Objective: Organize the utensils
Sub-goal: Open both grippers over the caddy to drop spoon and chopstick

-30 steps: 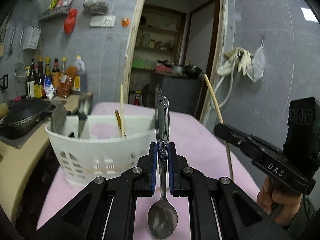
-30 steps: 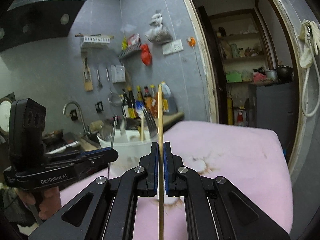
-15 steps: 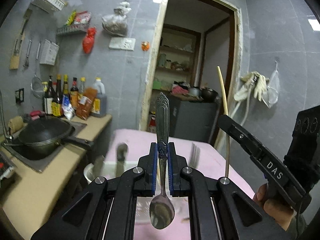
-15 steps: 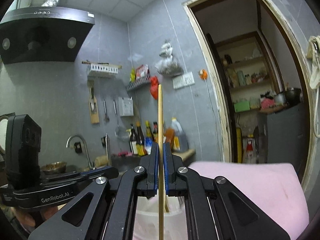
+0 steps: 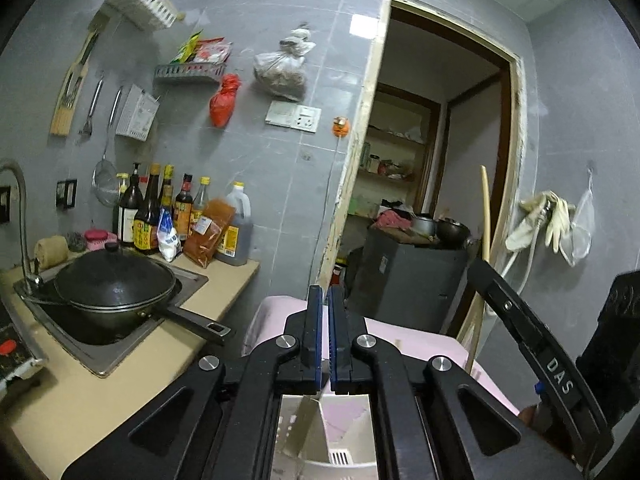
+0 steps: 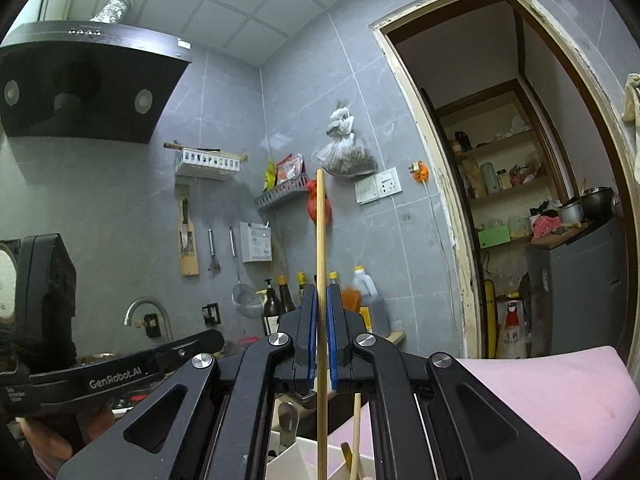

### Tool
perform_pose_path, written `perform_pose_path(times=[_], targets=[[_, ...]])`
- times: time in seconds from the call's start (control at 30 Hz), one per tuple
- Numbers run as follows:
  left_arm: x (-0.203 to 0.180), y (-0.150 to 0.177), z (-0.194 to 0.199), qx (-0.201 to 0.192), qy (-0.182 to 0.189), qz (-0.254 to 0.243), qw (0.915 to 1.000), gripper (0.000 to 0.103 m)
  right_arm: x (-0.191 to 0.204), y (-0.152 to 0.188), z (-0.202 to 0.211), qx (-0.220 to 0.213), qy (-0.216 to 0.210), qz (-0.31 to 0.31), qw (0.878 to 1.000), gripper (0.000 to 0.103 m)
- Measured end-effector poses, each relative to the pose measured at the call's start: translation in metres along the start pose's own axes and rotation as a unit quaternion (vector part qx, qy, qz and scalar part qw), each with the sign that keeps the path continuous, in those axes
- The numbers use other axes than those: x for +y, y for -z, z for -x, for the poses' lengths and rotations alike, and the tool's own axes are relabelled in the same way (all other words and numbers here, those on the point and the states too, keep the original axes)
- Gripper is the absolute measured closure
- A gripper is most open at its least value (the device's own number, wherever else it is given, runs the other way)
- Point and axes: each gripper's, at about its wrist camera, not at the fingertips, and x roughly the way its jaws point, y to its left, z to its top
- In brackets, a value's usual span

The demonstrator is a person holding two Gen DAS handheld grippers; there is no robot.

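My left gripper (image 5: 324, 300) has nothing between its blue pads; its jaws are closing to a thin slit. Below it, through the frame, shows the white utensil basket (image 5: 344, 440) on the pink table cover (image 5: 272, 312). My right gripper (image 6: 320, 292) is shut on an upright wooden chopstick (image 6: 320, 240), which hangs over the basket (image 6: 296, 460). Another chopstick (image 6: 356, 420) and a metal utensil (image 6: 288, 420) stand in the basket. In the left wrist view the right gripper (image 5: 476, 268) is at the right, holding the chopstick (image 5: 486, 208). The spoon is not clearly seen.
A lidded black wok (image 5: 114, 280) sits on the counter at the left, with sauce bottles (image 5: 160, 208) behind it and a faucet (image 5: 20, 208) beside it. A range hood (image 6: 92, 80) hangs above. A dark cabinet (image 5: 408, 284) stands in the doorway beyond the table.
The spoon has left the left gripper's jaws, which have come together. Both grippers rose and tilted upward, so the basket has dropped to the bottom of both views.
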Motion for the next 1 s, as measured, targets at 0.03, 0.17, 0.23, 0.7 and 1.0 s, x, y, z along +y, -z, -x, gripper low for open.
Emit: perform_pose_path(times=[0.03,0.17,0.23,0.7,1.0], targets=[[0.006,0.001,-0.004,0.004,0.006,0.009,0.9999,0.102,0.0,0.003,-0.002,0.003,0.001,0.001,1.0,0.1],[0.025,0.012,-0.019,0.025,0.02,0.046,0.9984,0.102,-0.005,0.014,-0.009,0.024,0.006,0.0,1.0,0.1],[0.034,0.02,-0.02,0.026,0.029,0.065,0.9971,0.102,-0.007,0.019,-0.009,0.031,0.006,-0.001,1.0,0.1],[0.032,0.038,-0.024,0.048,0.039,0.081,0.9947,0.102,-0.008,0.032,-0.01,0.011,0.01,0.008,1.0,0.1],[0.024,0.037,-0.023,0.054,0.051,0.068,0.9949,0.102,-0.001,0.03,-0.01,0.033,0.018,0.031,0.999,0.087]])
